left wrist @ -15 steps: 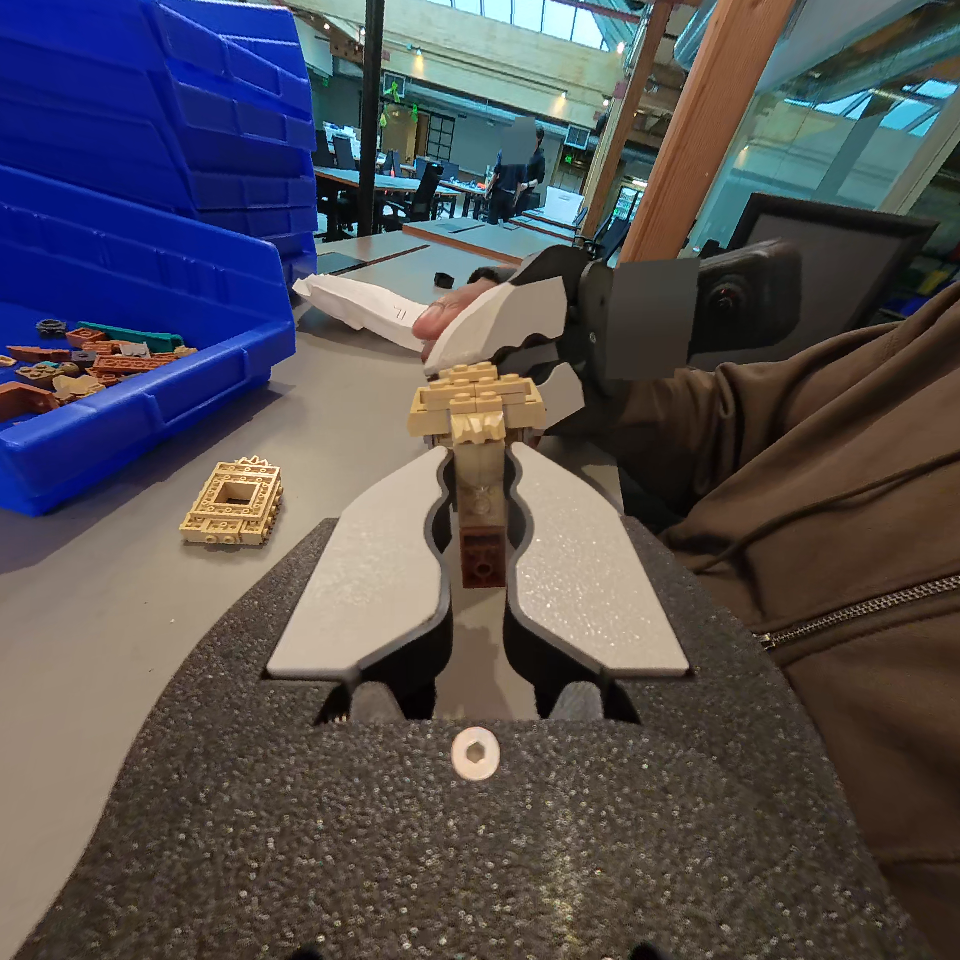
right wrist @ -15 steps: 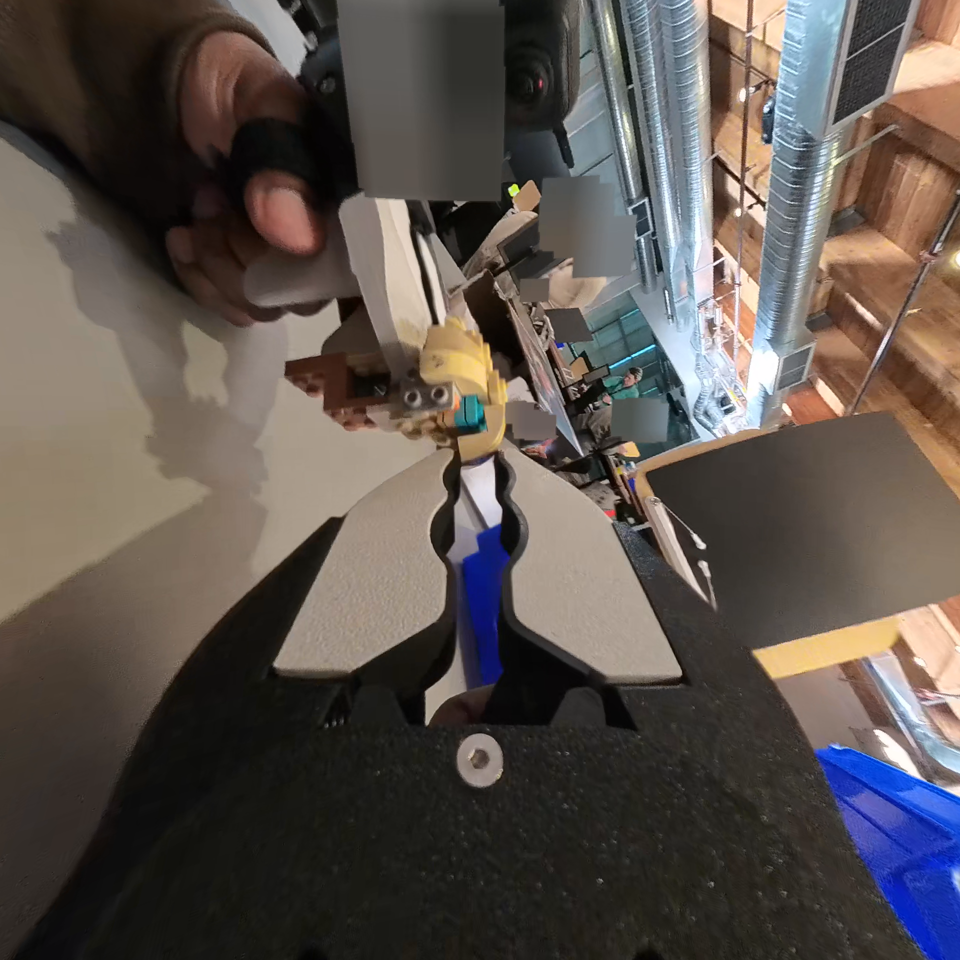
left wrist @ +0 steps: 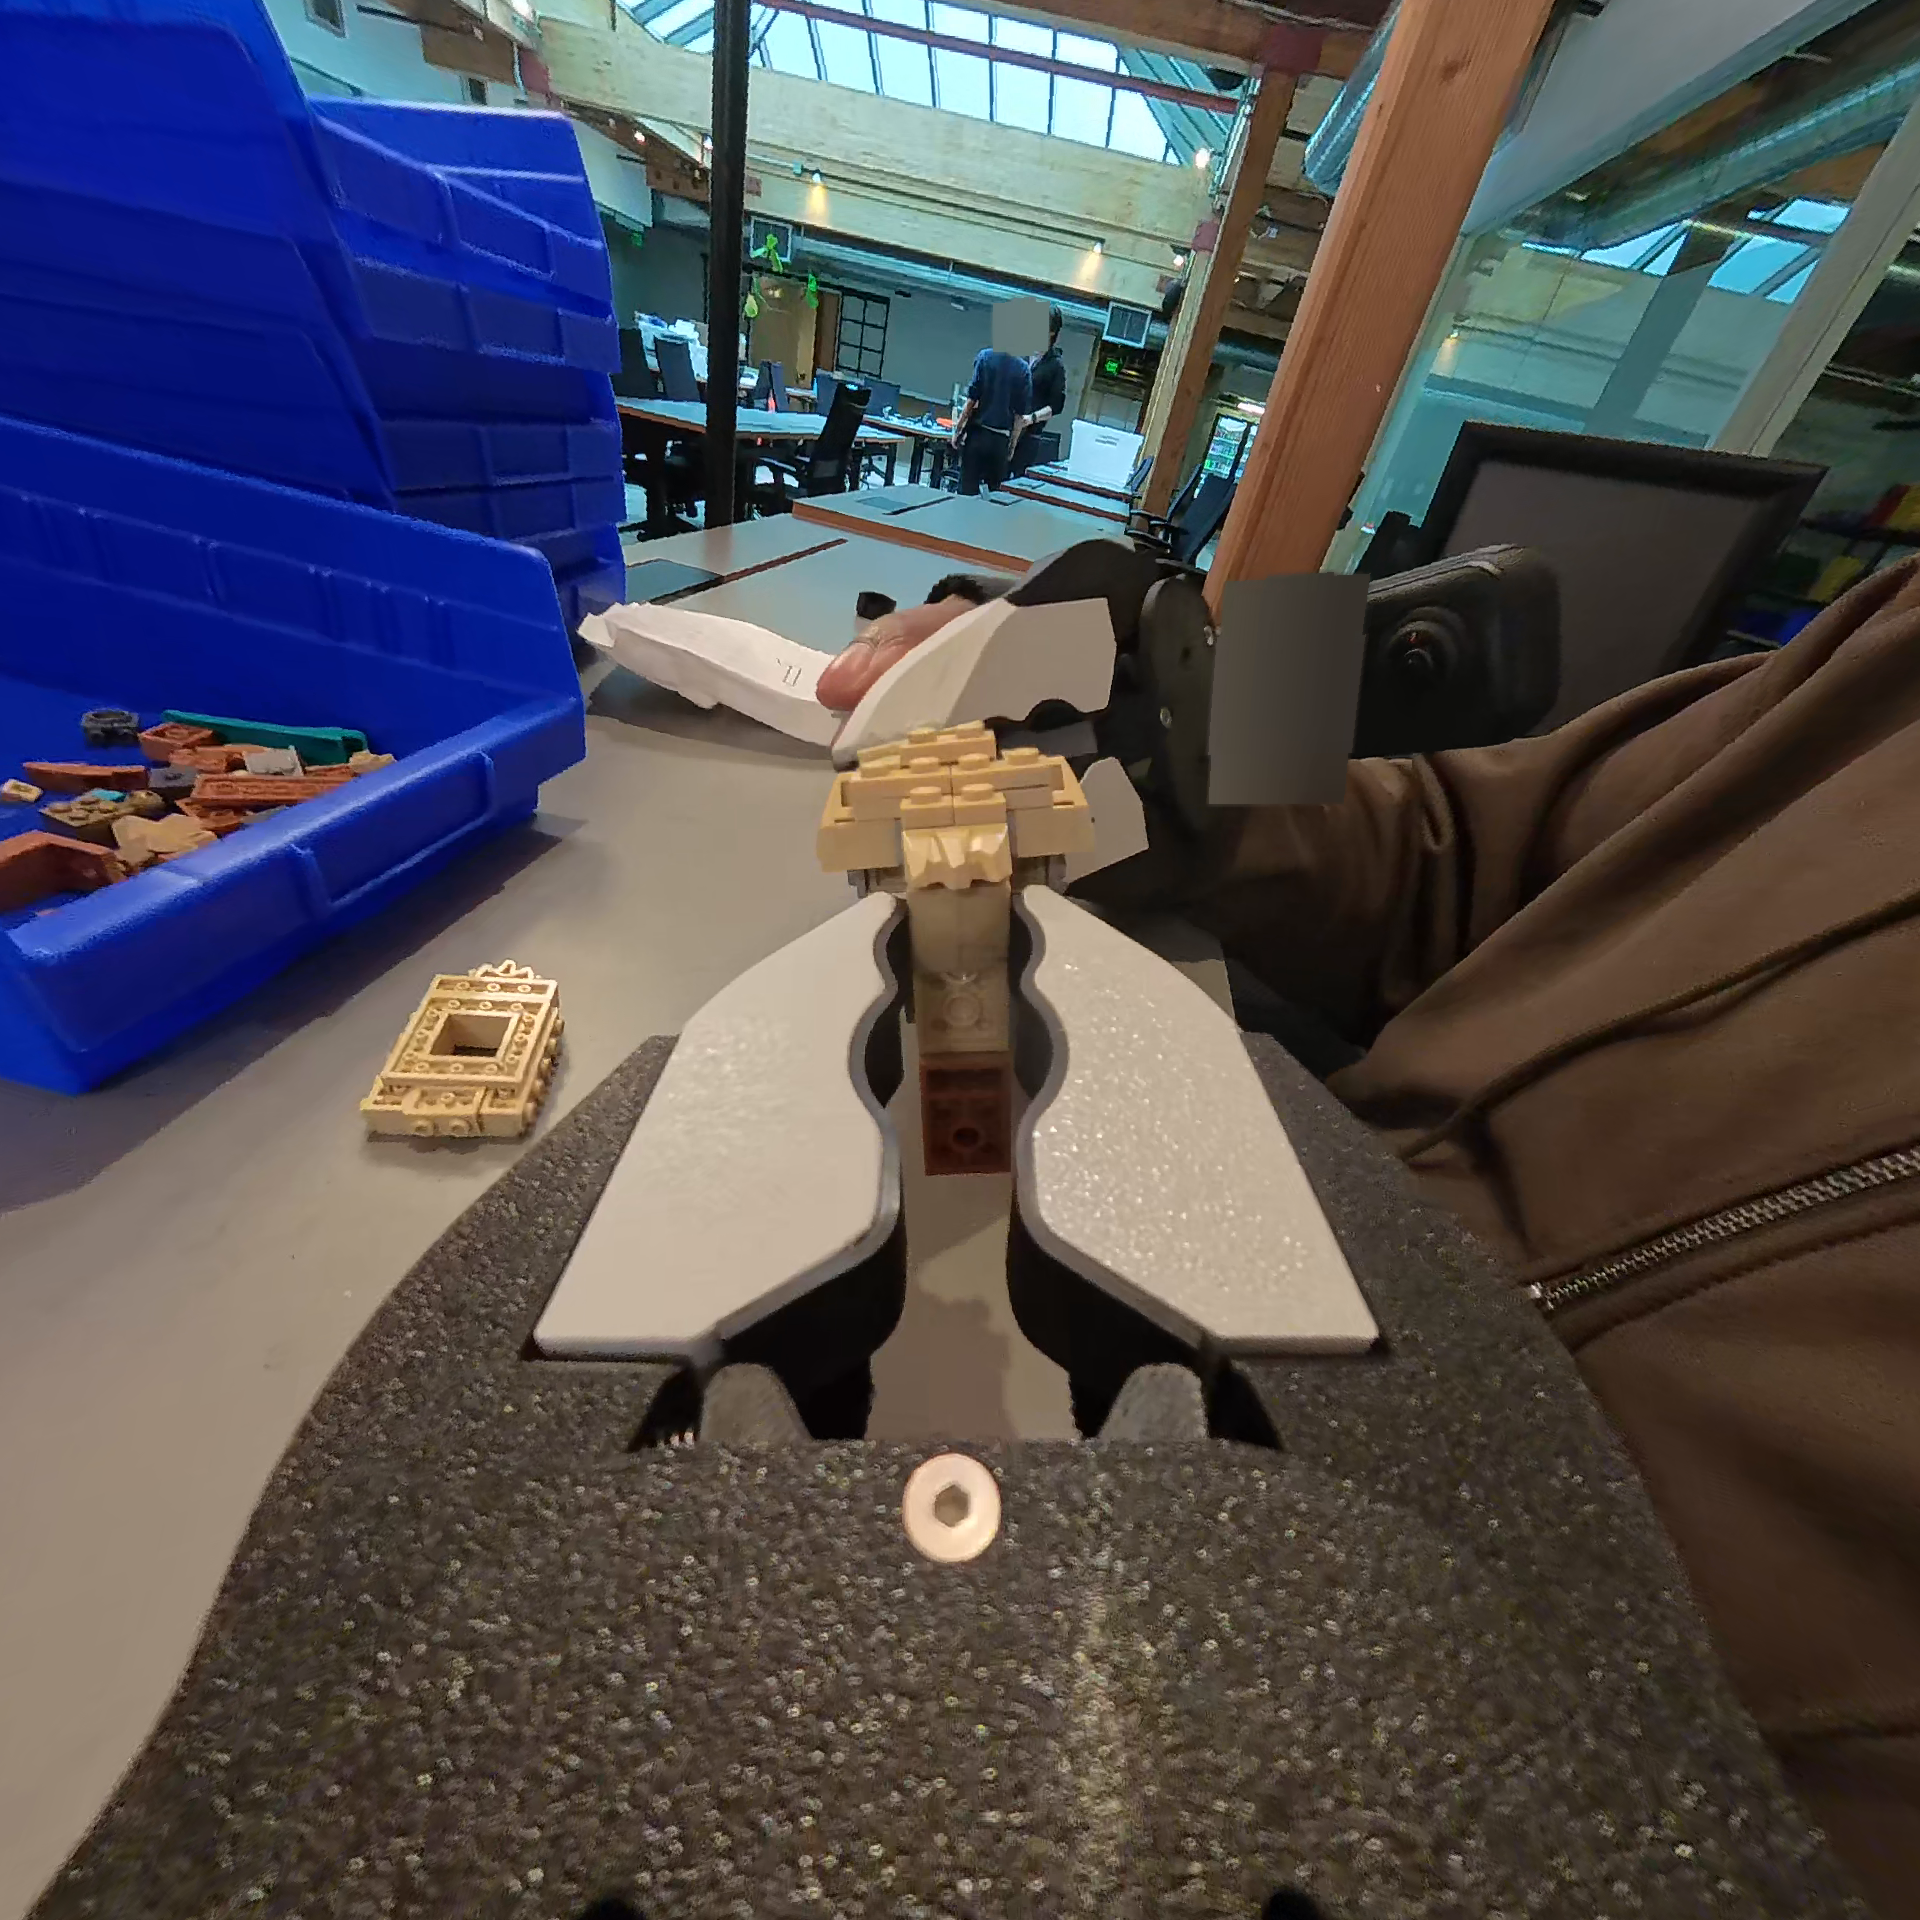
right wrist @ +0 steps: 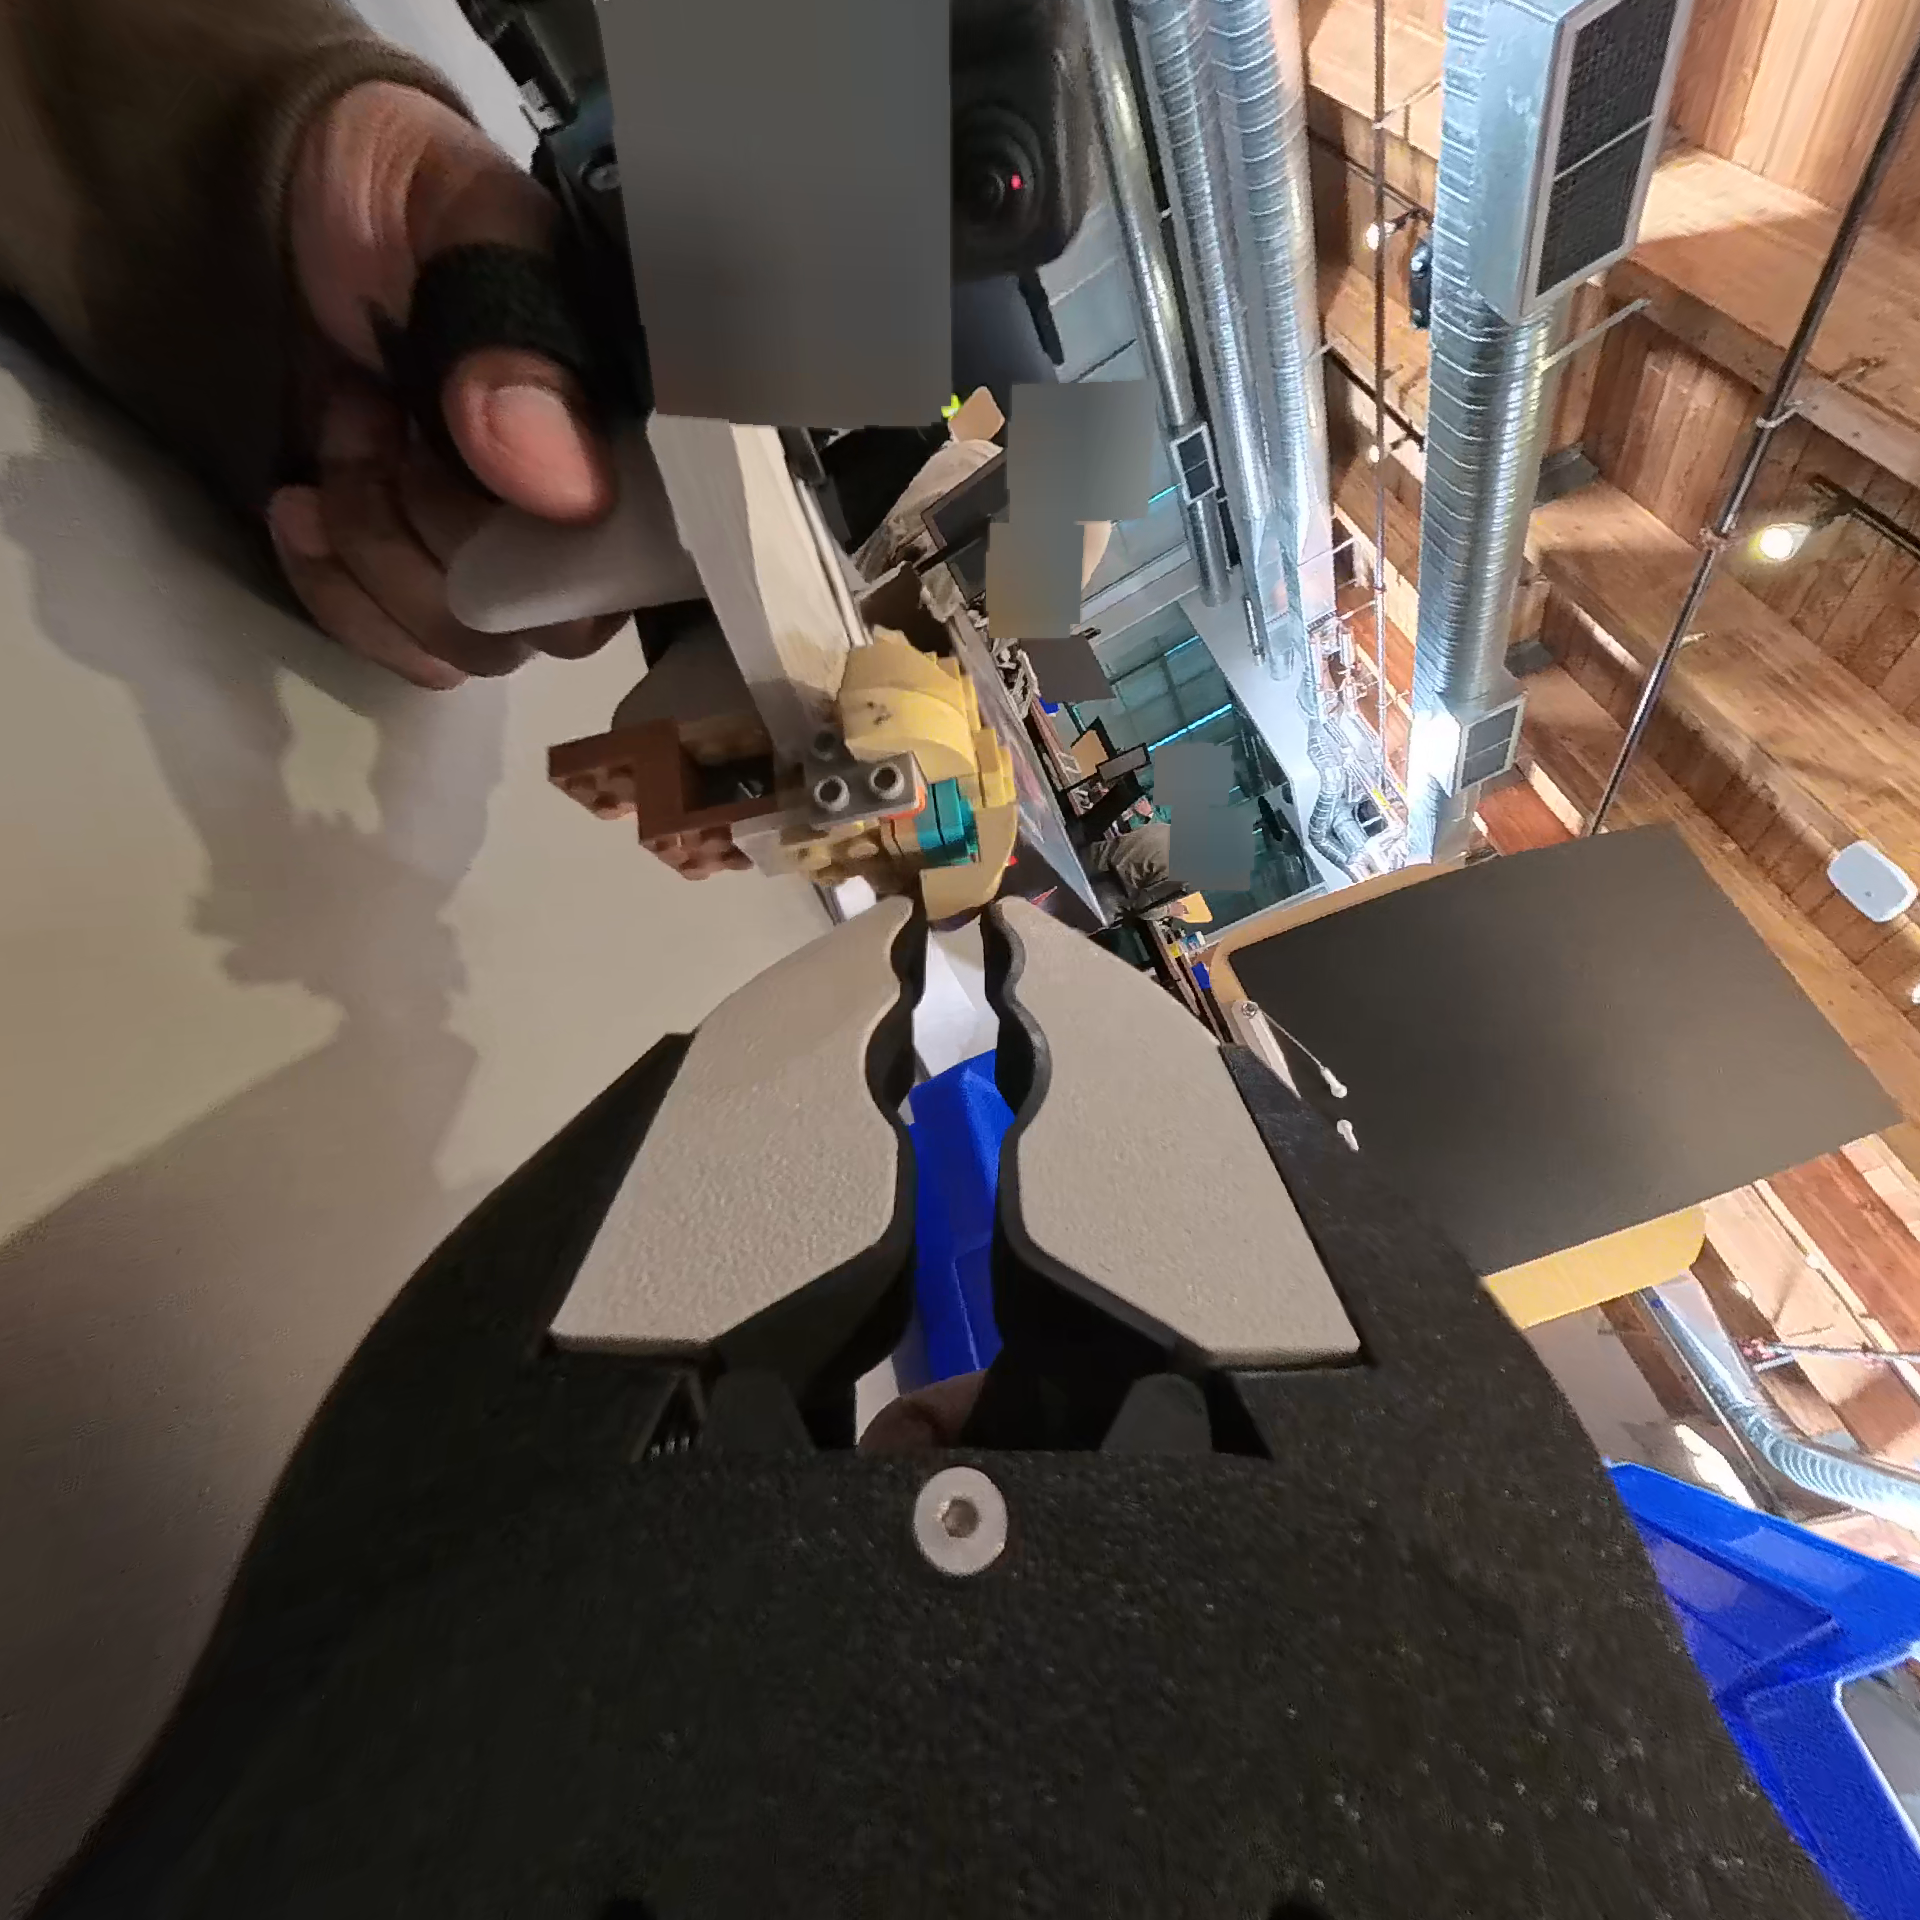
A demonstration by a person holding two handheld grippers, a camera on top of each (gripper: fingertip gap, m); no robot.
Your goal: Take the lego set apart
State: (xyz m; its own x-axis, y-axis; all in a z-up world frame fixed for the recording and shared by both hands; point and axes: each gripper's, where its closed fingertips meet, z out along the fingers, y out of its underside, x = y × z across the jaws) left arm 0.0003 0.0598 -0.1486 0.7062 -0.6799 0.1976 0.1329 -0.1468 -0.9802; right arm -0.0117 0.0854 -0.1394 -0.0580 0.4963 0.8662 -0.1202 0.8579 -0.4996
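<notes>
Small brick build (left wrist: 956, 821): tan studded cap, pale stem, brown block at the base, teal and grey bits on the underside. It is held up off the grey table (left wrist: 208, 1299) between both my tools. My left gripper (left wrist: 958, 914) is clamped on the stem, pads pressing either side. My right gripper (right wrist: 954, 912) pinches the rim of the tan cap. I judge it light, rigid and hard-surfaced, but prone to popping apart at the stud joints; the stem looks the soundest hold. Near by on the table lies a tan square frame piece (left wrist: 464, 1055); further left stands a blue bin (left wrist: 312, 831) of loose bricks.
</notes>
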